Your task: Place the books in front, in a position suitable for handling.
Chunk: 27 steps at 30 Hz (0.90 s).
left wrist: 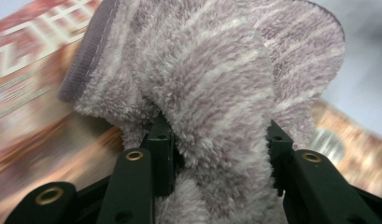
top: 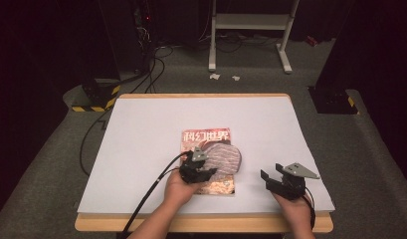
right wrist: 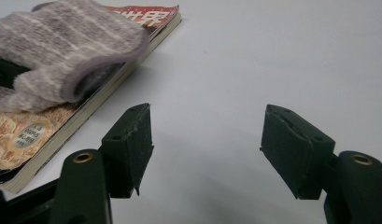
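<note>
White worktop (top: 141,149) is seen bearing a magazine (top: 207,138); on it, a soft, light fleece cloth (top: 225,158) is pinched at its six-o'clock fold by left tongs (top: 203,172); right tongs (top: 271,180) are held spread, empty.

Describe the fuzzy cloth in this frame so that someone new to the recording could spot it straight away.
On the white table sheet, near its middle, lies a reddish magazine. The cloth rests on the magazine's right half, with the left gripper closed on a bunched fold of it. It is the one soft thing here: plush, striped mauve and pale grey, with a stitched hem.
</note>
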Tool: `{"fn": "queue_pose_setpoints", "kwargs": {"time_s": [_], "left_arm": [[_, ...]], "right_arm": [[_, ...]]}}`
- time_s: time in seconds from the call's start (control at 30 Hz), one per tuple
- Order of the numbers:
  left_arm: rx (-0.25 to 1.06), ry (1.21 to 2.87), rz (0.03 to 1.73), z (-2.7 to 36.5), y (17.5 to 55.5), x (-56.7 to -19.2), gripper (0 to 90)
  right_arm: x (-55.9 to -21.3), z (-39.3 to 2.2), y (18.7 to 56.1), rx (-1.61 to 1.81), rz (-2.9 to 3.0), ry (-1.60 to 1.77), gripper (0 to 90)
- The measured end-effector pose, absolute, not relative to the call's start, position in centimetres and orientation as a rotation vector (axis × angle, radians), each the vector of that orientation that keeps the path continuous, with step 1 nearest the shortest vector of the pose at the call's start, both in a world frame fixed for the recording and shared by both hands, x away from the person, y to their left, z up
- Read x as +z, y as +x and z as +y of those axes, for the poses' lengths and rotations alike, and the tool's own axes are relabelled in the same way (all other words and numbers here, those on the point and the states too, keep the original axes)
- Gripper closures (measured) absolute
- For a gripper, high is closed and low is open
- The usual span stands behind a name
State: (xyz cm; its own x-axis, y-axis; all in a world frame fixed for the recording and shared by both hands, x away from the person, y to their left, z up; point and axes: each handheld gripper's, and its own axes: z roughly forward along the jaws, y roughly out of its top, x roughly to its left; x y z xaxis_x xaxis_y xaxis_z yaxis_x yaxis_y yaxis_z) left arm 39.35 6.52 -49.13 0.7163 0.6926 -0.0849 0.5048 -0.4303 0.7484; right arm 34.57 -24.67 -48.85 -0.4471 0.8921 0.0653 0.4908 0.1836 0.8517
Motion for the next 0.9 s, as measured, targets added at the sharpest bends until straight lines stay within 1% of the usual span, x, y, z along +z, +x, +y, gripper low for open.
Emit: {"fn": "queue_pose_setpoints", "kwargs": {"time_s": [0.1, 0.17, 0.23, 0.33, 0.57, 0.63, 0.73, 0.9], "left_arm": [[0.287, 2.133, 0.874, 5.0, 39.5, -49.2, 57.9], [0.269, 2.129, 0.881, 5.0, 39.7, -49.2, 57.8], [0.260, 2.126, 0.879, 5.8, 39.7, -49.2, 57.8], [0.287, 2.127, 0.901, 7.9, 39.7, -49.2, 57.8], [0.360, 2.090, 1.040, 14.7, 39.5, -49.1, 57.9], [0.366, 2.085, 1.066, 15.8, 39.5, -49.0, 57.9], [0.376, 2.088, 1.087, 16.5, 39.5, -48.9, 57.9], [0.394, 2.086, 1.087, 15.4, 39.6, -49.0, 58.2]], "right_arm": [[-48.9, -24.7, 34.6, 1.188, 2.011, 1.300, 33.0], [-48.9, -24.7, 34.6, 1.190, 2.015, 1.302, 32.9], [-49.0, -24.6, 34.6, 1.191, 2.019, 1.301, 32.8], [-49.0, -24.5, 34.5, 1.180, 2.025, 1.288, 32.6], [-49.1, -24.4, 34.6, 1.170, 2.030, 1.281, 32.3], [-49.1, -24.4, 34.6, 1.167, 2.029, 1.282, 32.3], [-49.1, -24.4, 34.6, 1.163, 2.032, 1.286, 32.3], [-49.1, -24.3, 34.5, 1.165, 2.032, 1.284, 32.3]]}}
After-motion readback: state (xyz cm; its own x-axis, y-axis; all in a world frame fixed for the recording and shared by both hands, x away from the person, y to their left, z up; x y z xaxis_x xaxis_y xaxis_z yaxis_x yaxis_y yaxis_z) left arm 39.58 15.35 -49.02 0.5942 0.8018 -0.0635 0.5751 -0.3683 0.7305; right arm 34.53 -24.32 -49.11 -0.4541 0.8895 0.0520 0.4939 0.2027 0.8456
